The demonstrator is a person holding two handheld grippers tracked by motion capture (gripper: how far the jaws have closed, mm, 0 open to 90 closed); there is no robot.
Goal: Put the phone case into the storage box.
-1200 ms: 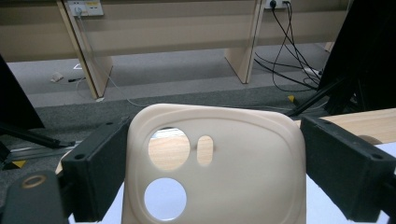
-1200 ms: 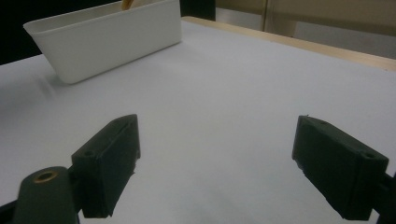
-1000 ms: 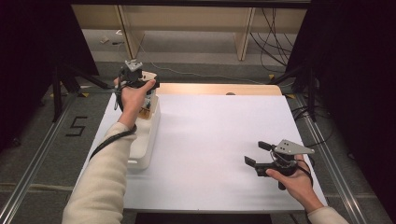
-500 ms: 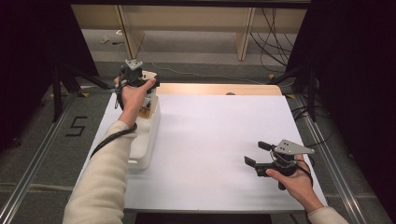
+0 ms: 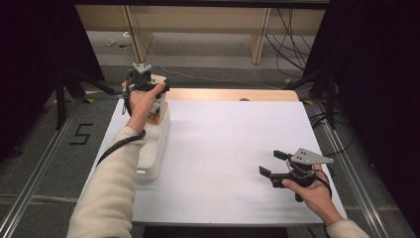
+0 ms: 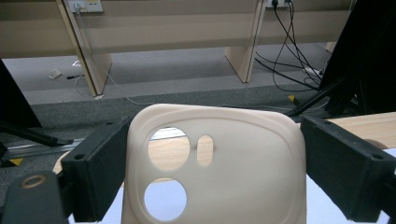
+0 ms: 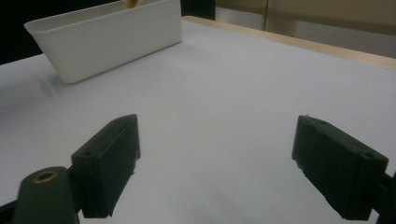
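My left gripper [image 5: 145,84] is held over the far end of a white bin [image 5: 153,148] at the table's left side. Its jaws are shut on the two side edges of a cream phone case [image 6: 243,168], which stands upright between them with its camera cut-outs showing. From above, a cream edge of the phone case [image 5: 159,79] peeks out past the hand. In its own view the left gripper [image 6: 215,135] has a black pad against each side of the case. My right gripper [image 5: 271,162] rests low at the front right of the table, open, with nothing between its jaws [image 7: 217,140].
A white sheet [image 5: 223,148] covers the table, with a wooden strip [image 5: 233,94] along the back edge. The white bin [image 7: 112,37] lies far ahead of the right gripper. Desk legs and cables stand on the floor beyond the table.
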